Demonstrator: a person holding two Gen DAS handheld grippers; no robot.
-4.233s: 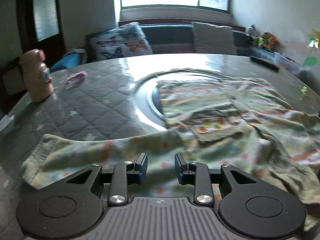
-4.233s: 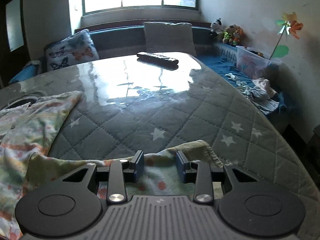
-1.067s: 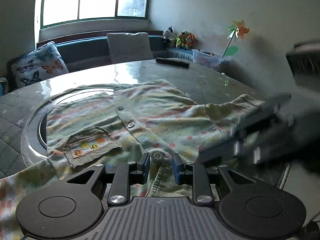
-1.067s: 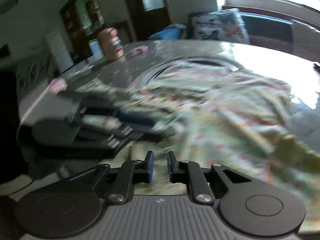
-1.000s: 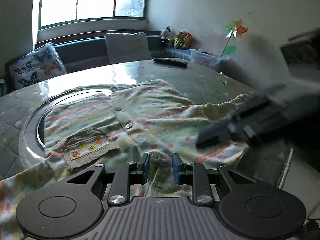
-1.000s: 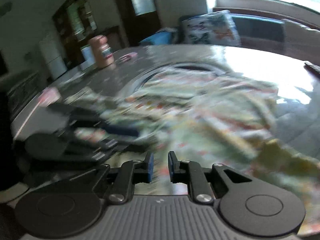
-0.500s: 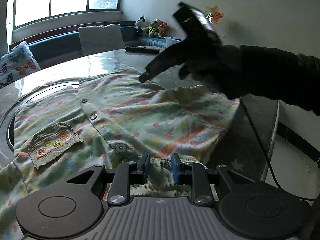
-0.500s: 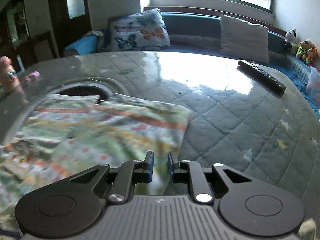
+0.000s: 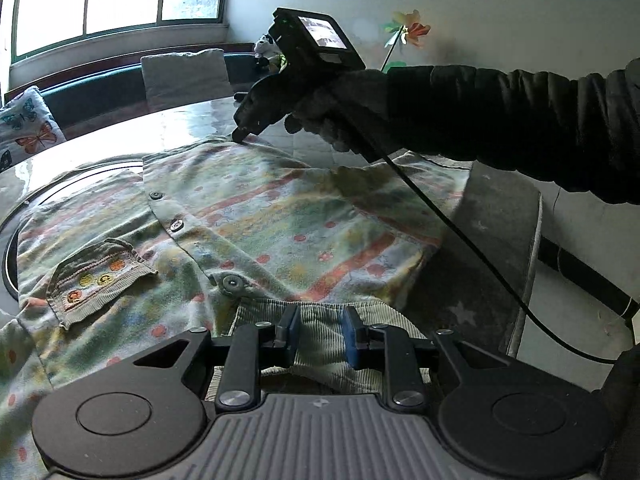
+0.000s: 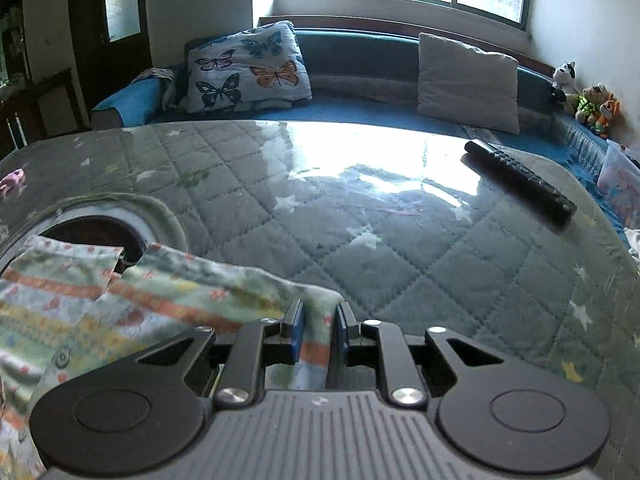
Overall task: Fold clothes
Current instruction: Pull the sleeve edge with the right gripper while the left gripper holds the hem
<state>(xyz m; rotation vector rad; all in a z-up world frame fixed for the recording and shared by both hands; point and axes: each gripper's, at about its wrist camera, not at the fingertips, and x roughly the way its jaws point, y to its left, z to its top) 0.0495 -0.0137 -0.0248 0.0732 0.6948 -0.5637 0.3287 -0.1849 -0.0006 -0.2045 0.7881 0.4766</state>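
A child's patterned button-up shirt (image 9: 260, 220) with a corduroy chest pocket (image 9: 96, 280) lies spread on the quilted table (image 10: 400, 240). My left gripper (image 9: 320, 334) is closed on the ribbed corduroy collar (image 9: 320, 320) at the near edge. My right gripper (image 10: 319, 330) is closed on the shirt's far corner (image 10: 316, 312); it also shows in the left wrist view (image 9: 244, 134), tip down on that far edge, held by a gloved hand (image 9: 340, 108).
A black remote (image 10: 520, 176) lies at the table's back right. A round recess (image 10: 96, 232) sits under the shirt's far left. A bench with a butterfly pillow (image 10: 248, 68) and a grey pillow (image 10: 468, 80) runs behind. The table's right edge (image 9: 532, 240) drops off.
My right gripper carried the shirt's side across and down to the far edge of the table. The shirt now lies flatter. My left gripper kept hold of the collar.
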